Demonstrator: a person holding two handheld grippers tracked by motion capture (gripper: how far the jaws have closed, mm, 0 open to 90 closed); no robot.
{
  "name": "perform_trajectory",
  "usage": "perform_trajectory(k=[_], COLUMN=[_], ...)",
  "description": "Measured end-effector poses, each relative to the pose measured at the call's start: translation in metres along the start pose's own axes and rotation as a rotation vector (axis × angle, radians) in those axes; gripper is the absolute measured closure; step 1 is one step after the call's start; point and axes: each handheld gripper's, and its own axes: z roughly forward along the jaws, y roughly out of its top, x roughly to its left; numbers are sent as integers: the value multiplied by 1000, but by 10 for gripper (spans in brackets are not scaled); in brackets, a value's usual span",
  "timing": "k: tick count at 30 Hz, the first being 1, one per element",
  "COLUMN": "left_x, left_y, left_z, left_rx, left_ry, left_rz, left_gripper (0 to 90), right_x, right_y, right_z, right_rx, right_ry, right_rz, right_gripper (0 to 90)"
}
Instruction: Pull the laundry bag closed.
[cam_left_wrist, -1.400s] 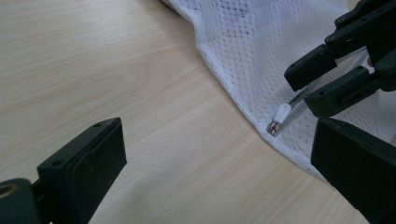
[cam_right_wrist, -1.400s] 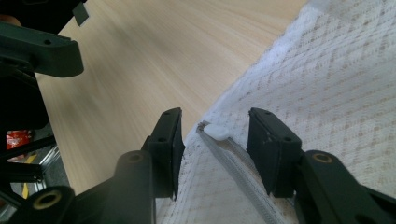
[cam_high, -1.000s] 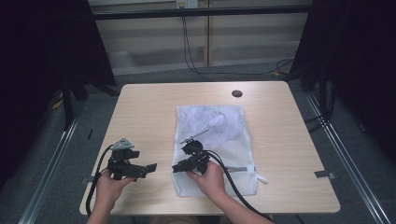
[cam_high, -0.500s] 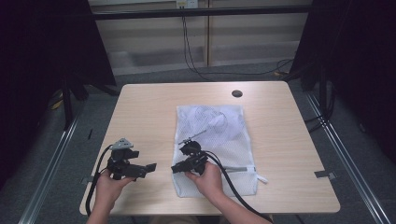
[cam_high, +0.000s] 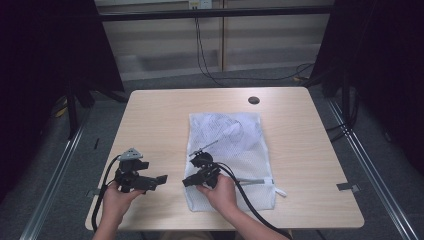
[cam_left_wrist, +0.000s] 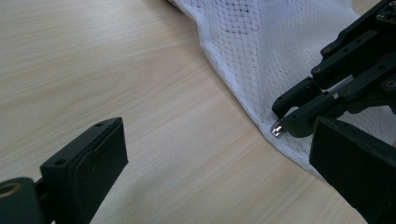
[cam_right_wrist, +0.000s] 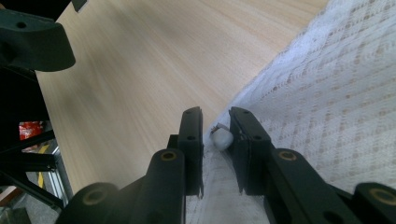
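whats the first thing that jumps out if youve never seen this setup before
A white mesh laundry bag lies flat on the middle of the pale wooden table. At the bag's left edge near the person, the right tongs have just been closing on a small silvery zipper pull, which sits between the jaws. The left tongs stand wide open over bare wood just left of the bag.
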Motion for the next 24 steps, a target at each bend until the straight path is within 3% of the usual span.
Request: perform_trajectory(k=[6, 15, 24], left_x=[-1, 0, -1], left_y=[0, 0, 0], left_z=[1, 0, 2], left_rx=[2, 0, 6], left_ry=[-4, -4, -10], left_rz=[1, -2, -4], left_gripper=[40, 41, 41], right_x=[1, -1, -2], right_y=[0, 3, 4], right_z=[7, 5, 2], right_rx=[9, 25, 26], right_ry=[-3, -8, 0], right_rz=[4, 9, 14], right_gripper=[750, 816, 824])
